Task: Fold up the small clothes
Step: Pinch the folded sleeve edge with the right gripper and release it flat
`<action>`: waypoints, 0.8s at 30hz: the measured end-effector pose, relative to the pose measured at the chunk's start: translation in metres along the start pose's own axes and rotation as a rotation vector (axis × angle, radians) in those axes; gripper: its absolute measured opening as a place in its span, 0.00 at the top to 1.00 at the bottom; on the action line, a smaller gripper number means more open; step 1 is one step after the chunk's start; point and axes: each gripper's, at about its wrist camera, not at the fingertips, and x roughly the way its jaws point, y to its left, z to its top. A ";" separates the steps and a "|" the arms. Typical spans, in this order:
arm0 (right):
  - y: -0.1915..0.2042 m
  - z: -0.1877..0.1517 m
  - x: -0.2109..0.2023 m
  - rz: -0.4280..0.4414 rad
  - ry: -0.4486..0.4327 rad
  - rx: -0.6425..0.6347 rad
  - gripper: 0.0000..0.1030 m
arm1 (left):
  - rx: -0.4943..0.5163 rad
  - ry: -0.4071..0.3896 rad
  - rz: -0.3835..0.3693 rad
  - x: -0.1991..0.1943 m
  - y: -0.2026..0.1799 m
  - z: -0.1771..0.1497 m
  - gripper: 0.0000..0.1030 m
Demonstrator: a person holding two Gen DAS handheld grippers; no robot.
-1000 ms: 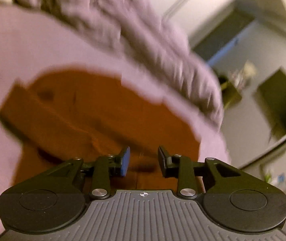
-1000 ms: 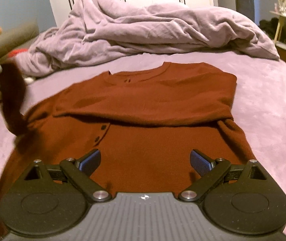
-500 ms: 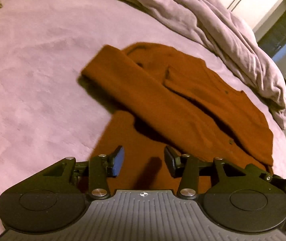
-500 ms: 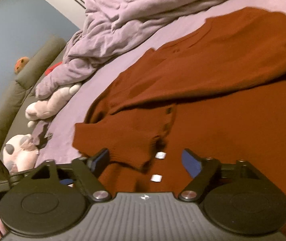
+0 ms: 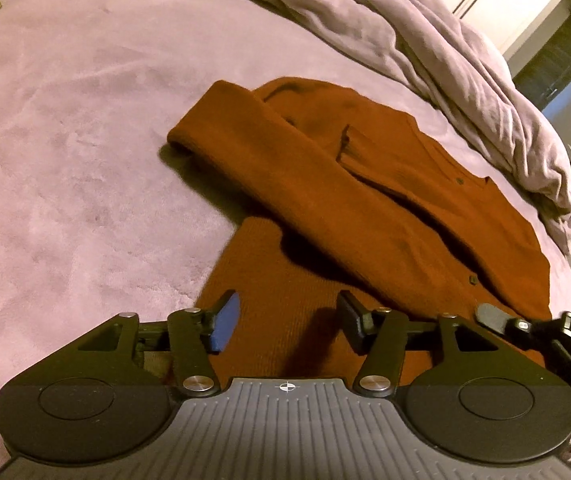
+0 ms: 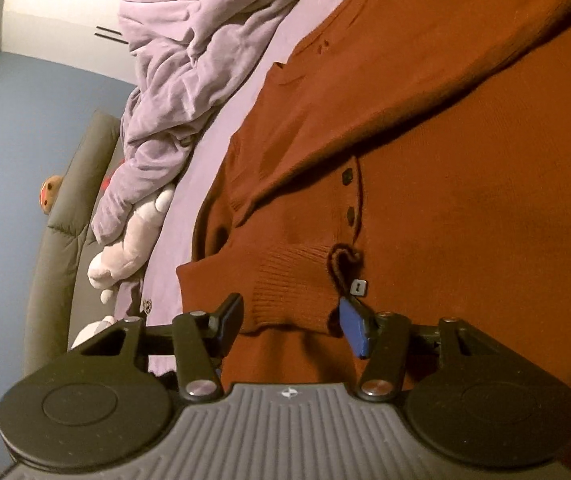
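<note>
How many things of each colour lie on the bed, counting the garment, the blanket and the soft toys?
Rust-orange knitted cardigan: 1
Lilac crumpled blanket: 1
Pale plush toys: 2, the second only partly visible
Total: 4

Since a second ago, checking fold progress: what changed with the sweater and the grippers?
The left gripper dropped low over the rust sweater's hem, its jaws just opening, nothing between them. The right gripper rolled and came down around the ribbed cuff, its jaws just closing but not yet pressing. The sweater stayed flat, sleeves folded across, on the purple bedspread; the duvet is unmoved.
</note>
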 end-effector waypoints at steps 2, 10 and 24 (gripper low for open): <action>0.002 0.001 0.007 -0.005 0.020 -0.003 0.67 | 0.011 -0.004 -0.001 -0.001 0.000 0.001 0.37; 0.097 0.045 -0.018 -0.042 -0.128 -0.423 0.97 | 0.056 -0.053 0.026 -0.004 -0.010 0.013 0.29; 0.019 0.103 -0.063 -0.368 -0.210 -0.596 0.96 | 0.127 -0.100 0.073 0.019 -0.024 0.031 0.24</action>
